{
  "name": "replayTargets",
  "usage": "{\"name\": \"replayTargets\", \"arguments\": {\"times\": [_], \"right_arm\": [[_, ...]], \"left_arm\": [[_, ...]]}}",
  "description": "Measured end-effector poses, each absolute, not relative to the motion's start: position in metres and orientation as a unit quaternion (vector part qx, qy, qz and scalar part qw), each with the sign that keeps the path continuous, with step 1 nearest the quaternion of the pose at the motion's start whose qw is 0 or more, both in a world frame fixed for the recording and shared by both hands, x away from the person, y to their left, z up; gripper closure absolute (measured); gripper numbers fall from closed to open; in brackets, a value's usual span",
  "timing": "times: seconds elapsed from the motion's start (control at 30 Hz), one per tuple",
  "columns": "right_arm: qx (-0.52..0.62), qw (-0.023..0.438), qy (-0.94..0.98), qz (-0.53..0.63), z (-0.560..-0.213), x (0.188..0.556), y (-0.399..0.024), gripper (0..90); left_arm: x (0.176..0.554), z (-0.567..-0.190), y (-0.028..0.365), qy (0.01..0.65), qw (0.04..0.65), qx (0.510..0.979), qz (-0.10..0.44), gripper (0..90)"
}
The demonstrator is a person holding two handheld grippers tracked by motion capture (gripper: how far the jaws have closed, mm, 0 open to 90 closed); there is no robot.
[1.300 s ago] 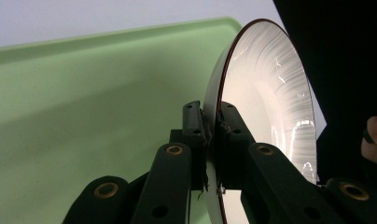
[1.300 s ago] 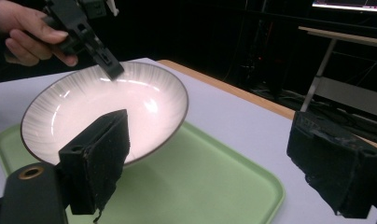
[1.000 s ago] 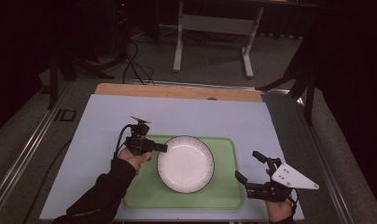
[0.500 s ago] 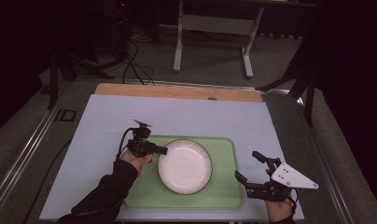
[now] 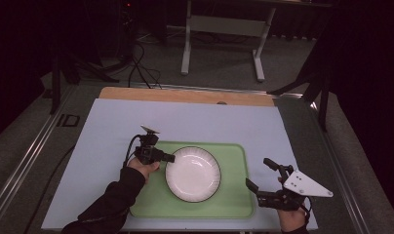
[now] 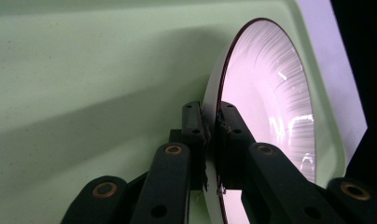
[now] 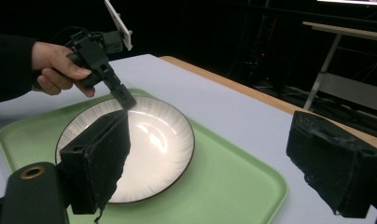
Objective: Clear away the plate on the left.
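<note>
On green plastic tray (image 5: 234, 200): left gripper (image 5: 169, 158) clamps white ribbed plate (image 5: 192, 174) rim at nine o'clock, now lower than before; plate nearly set down. Right gripper (image 5: 261, 176) idles wide, empty, at three o'clock.

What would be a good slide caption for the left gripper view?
Left gripper fingers pinch the rim of a white plate on a green tray.

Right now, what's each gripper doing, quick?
Left gripper: shut on the plate rim.
Right gripper: open, holding nothing.
</note>
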State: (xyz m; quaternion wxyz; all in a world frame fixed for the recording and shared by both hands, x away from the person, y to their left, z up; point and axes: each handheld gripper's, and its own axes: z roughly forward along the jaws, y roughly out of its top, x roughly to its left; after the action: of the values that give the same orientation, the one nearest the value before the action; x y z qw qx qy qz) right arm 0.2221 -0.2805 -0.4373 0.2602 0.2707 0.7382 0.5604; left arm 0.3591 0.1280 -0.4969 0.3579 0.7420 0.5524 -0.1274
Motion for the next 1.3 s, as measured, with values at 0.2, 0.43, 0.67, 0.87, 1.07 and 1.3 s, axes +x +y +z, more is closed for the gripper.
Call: {"name": "replayTargets", "arguments": {"times": [0.2,0.43,0.67,0.87,1.07,1.3], "right_arm": [[0.269,0.261,0.741,0.558,-0.437,0.222,-0.280,13.3],[0.269,0.260,0.741,0.557,-0.438,0.222,-0.280,13.3],[0.270,0.258,0.743,0.556,-0.438,0.222,-0.279,13.3],[0.269,0.257,0.744,0.556,-0.438,0.222,-0.279,13.3],[0.270,0.256,0.744,0.556,-0.438,0.223,-0.280,13.3],[0.272,0.255,0.744,0.554,-0.439,0.223,-0.279,13.3]], "left_arm": [[0.362,-0.502,0.130,0.558,0.361,0.735,-0.138,84.5],[0.366,-0.510,0.131,0.559,0.352,0.737,-0.141,84.4],[0.370,-0.521,0.134,0.556,0.355,0.736,-0.149,84.0],[0.368,-0.513,0.130,0.549,0.351,0.751,-0.108,74.8],[0.367,-0.500,0.136,0.548,0.346,0.756,-0.091,68.3],[0.356,-0.475,0.137,0.517,0.362,0.774,-0.054,60.7]]}}
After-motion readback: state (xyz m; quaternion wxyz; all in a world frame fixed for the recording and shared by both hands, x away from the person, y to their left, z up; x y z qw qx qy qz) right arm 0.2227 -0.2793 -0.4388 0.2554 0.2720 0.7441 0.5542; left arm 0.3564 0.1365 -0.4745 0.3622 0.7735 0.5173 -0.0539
